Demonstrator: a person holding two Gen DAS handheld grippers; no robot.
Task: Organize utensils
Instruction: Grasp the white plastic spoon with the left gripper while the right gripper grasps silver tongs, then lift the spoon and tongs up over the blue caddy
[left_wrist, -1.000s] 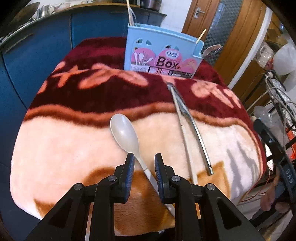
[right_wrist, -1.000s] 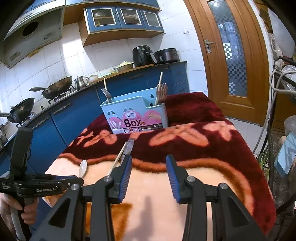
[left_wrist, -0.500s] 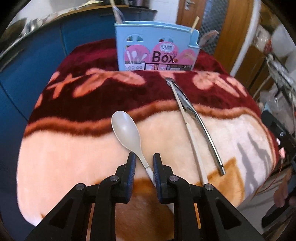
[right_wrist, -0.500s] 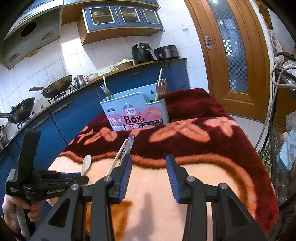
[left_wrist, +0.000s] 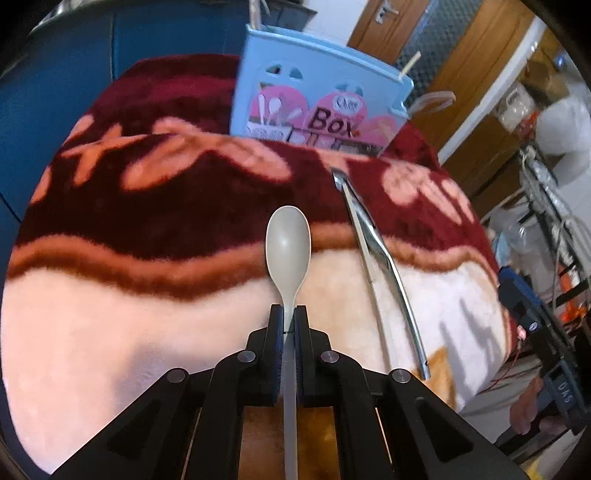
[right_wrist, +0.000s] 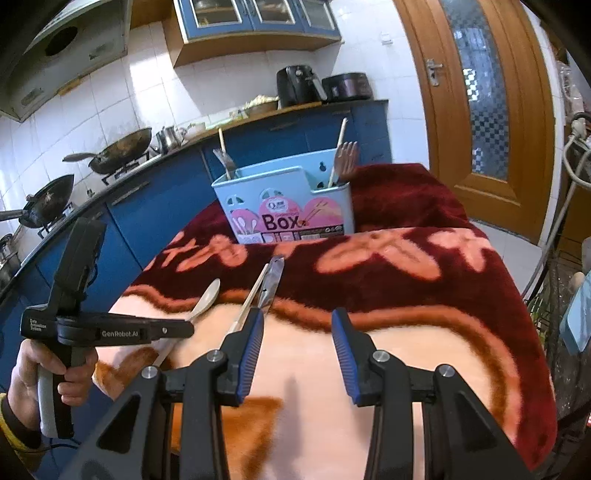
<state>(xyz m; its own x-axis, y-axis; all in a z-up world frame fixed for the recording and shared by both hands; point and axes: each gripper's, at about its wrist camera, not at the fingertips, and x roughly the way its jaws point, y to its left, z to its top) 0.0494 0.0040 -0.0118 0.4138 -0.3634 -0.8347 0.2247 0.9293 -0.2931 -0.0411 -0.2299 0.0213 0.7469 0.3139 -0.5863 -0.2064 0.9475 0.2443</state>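
Note:
My left gripper is shut on the handle of a beige plastic spoon, bowl pointing forward over the blanket. The spoon and left gripper also show in the right wrist view. A light blue utensil box with pink labels stands at the far side of the table; it holds a fork, chopsticks and a wooden fork. Metal tongs and a chopstick lie on the blanket to the spoon's right. My right gripper is open and empty above the blanket's near part.
The table is covered by a dark red and peach fleece blanket. A blue kitchen counter with woks runs behind and left. A wooden door is at the right. Wire racks and clutter stand off the table's right edge.
My left gripper closed on the spoon's handle and lifted it, turning it to point straight ahead. The right gripper stayed open and nearly still.

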